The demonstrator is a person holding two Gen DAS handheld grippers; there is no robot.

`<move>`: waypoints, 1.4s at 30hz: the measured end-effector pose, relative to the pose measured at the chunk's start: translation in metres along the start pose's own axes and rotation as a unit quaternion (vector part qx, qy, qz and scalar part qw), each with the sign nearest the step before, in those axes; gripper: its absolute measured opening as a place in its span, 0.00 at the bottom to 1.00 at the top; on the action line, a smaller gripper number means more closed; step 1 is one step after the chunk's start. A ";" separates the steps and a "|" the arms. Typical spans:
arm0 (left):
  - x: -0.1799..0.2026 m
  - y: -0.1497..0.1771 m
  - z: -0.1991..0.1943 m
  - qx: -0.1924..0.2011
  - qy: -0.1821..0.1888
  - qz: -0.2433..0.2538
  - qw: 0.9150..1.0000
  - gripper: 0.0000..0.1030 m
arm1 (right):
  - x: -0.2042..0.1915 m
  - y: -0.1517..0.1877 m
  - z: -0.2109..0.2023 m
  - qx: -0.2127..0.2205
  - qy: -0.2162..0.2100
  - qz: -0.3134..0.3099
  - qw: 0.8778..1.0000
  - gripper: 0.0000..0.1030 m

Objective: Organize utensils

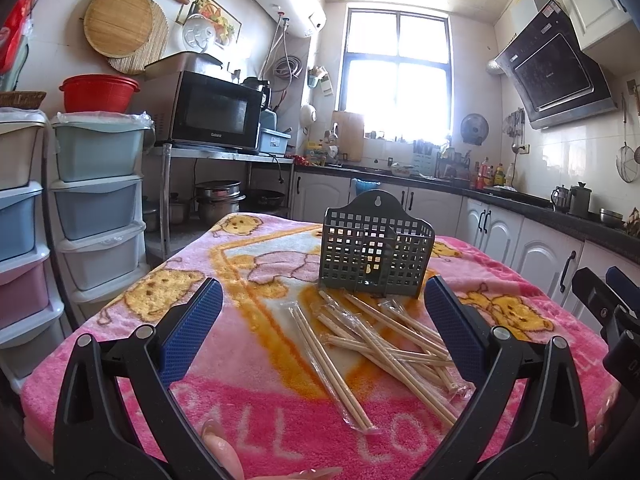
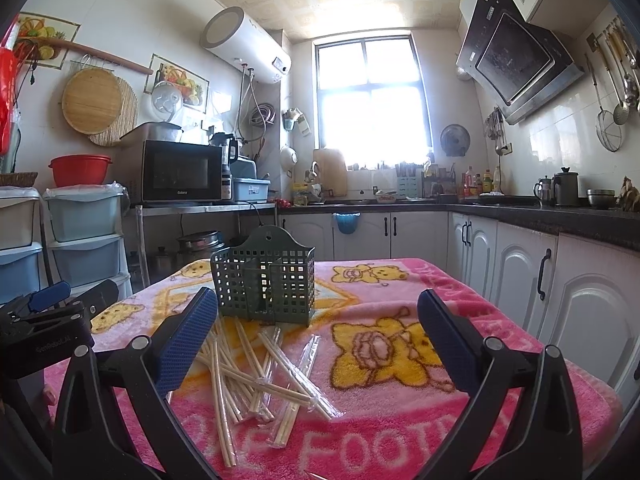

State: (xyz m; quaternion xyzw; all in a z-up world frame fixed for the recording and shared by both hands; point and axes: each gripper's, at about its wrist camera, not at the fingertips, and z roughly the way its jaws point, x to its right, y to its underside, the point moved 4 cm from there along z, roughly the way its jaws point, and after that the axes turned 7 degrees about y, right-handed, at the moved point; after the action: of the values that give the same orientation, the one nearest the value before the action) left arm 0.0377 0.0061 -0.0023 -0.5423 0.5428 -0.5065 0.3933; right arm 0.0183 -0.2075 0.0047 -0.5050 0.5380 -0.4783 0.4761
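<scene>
Fingers of both grippers stand spread wide and hold nothing: the left gripper [image 1: 324, 320] hangs over the near edge of the bench [image 1: 132, 364], which is draped in a pink blanket [image 2: 500, 336], and the right gripper [image 2: 318, 332] hovers beside it, toward the right edge. Between them, near the middle of the bench, lies a loose pile of wooden chopsticks [image 1: 384, 344], most in clear plastic sleeves, crossing one another at odd angles. Just behind the pile, touching its far ends, a dark green slotted holder [image 1: 376, 256] stands upright, its compartments apparently empty.

Judging by this, the sorting has not yet begun; the step in hand is the approach to a first pick. The next move calls for lowering one gripper over a single pair at the pile's edge, closing on it across its width, then tipping it upright to drop it into a compartment. The slick sleeves may slip.
</scene>
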 end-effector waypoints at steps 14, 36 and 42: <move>-0.041 -0.002 0.015 -0.019 -0.047 -0.042 0.998 0.90 | -0.030 0.000 0.032 -0.061 -0.073 -0.044 0.994 0.94; -0.068 -0.028 0.101 -0.152 0.000 -0.074 0.986 0.90 | -0.060 -0.010 0.146 -0.192 -0.124 -0.139 0.964 0.94; -0.071 -0.018 0.133 -0.214 -0.006 -0.052 0.975 0.90 | -0.067 0.002 0.174 -0.241 -0.148 -0.160 0.946 0.75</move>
State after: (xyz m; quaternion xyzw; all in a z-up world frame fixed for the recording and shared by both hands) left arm 0.1783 0.0612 -0.0171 -0.6443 0.6077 -0.3948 0.2445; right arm 0.1936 -0.1465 -0.0106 -0.7494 0.4726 -0.3238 0.3319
